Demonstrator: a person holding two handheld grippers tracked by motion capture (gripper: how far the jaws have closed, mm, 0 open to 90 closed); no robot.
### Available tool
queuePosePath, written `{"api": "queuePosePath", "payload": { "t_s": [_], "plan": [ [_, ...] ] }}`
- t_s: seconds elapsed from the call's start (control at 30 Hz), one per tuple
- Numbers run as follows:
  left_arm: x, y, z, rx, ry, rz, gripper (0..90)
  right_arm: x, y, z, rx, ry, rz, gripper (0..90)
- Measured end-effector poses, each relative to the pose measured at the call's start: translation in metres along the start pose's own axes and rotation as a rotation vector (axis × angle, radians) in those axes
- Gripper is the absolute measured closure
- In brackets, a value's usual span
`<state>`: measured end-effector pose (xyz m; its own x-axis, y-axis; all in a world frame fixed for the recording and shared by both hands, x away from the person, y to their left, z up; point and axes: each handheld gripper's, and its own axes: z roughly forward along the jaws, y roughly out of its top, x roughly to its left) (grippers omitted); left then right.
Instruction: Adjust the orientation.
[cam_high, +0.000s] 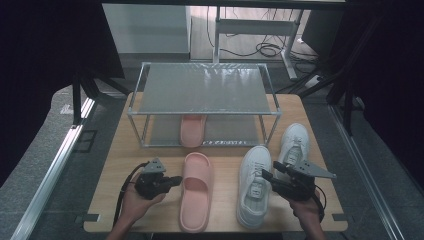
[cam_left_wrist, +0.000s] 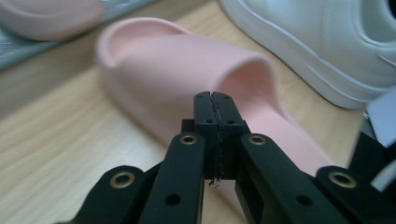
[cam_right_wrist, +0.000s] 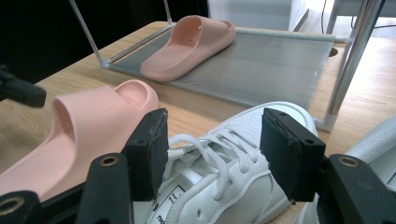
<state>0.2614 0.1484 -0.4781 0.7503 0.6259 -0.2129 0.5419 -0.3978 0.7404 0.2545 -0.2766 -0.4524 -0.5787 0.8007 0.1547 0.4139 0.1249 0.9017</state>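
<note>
A pink slipper (cam_high: 196, 190) lies on the wooden table (cam_high: 120, 165), toe toward the rack. Its mate (cam_high: 192, 130) rests on the rack's lower shelf. My left gripper (cam_high: 176, 180) sits just left of the near slipper (cam_left_wrist: 187, 79) and points at its side. Its pads (cam_left_wrist: 205, 109) are pressed together with nothing between them (cam_left_wrist: 215, 109). Right of the slipper lies a white sneaker (cam_high: 255, 185), with the second sneaker (cam_high: 294, 145) farther right. My right gripper (cam_high: 270, 170) stands open over the near sneaker's laces (cam_right_wrist: 219, 168). Its pads (cam_right_wrist: 147, 149) are apart and do not press on the shoe.
A metal shoe rack (cam_high: 205, 90) with two mesh shelves stands across the far half of the table; its top shelf is bare. In the right gripper view a rack post (cam_right_wrist: 350, 60) rises at the right, and the slipper on the lower shelf (cam_right_wrist: 191, 39) is ahead.
</note>
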Motion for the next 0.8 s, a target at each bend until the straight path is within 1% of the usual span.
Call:
{"api": "queuePosePath", "payload": {
  "t_s": [0.03, 0.07, 0.13, 0.17, 0.23, 0.3, 0.43, 0.53, 0.57, 0.6, 0.67, 0.8],
  "plan": [
    [0.000, 0.000, 0.000, 0.000, 0.000, 0.000, 90.0, 0.000, 0.000, 0.000, 0.000, 0.000, -0.001, 42.5],
    [-0.007, 0.000, 0.005, 0.010, -0.018, 0.016, 90.0, -0.001, 0.000, 0.000, 0.000, -0.001, 0.000, 42.5],
    [-0.013, 0.000, 0.010, 0.021, -0.030, 0.030, 90.0, -0.001, 0.000, 0.000, -0.001, -0.002, 0.003, 42.5],
    [-0.013, 0.000, 0.010, 0.021, -0.030, 0.030, 89.9, -0.001, 0.000, 0.000, -0.001, -0.002, 0.003, 42.5],
    [-0.016, 0.000, 0.016, 0.045, -0.026, 0.045, 89.9, -0.001, 0.000, -0.001, -0.002, -0.002, 0.003, 42.5],
    [-0.016, -0.002, 0.019, 0.060, -0.028, 0.042, 90.0, -0.001, 0.000, -0.001, -0.002, -0.002, 0.002, 42.5],
    [-0.016, -0.005, 0.021, 0.068, -0.027, 0.041, 89.9, -0.002, 0.000, -0.002, -0.003, -0.003, 0.004, 42.5],
    [-0.014, -0.008, 0.024, 0.073, -0.005, 0.036, 90.0, -0.003, -0.001, -0.001, 0.000, -0.004, 0.005, 42.5],
    [-0.014, -0.008, 0.024, 0.073, -0.005, 0.036, 90.0, -0.003, -0.001, -0.001, 0.000, -0.004, 0.005, 42.5],
    [-0.013, -0.008, 0.025, 0.074, 0.007, 0.036, 90.0, -0.002, -0.001, -0.001, 0.001, -0.003, 0.006, 42.5],
    [-0.011, -0.008, 0.025, 0.072, 0.002, 0.027, 90.0, -0.002, -0.001, 0.000, 0.000, -0.003, 0.004, 42.5],
    [-0.010, -0.008, 0.025, 0.079, 0.004, 0.029, 90.0, -0.002, -0.001, -0.001, 0.001, -0.003, 0.005, 42.5]
  ]
}}
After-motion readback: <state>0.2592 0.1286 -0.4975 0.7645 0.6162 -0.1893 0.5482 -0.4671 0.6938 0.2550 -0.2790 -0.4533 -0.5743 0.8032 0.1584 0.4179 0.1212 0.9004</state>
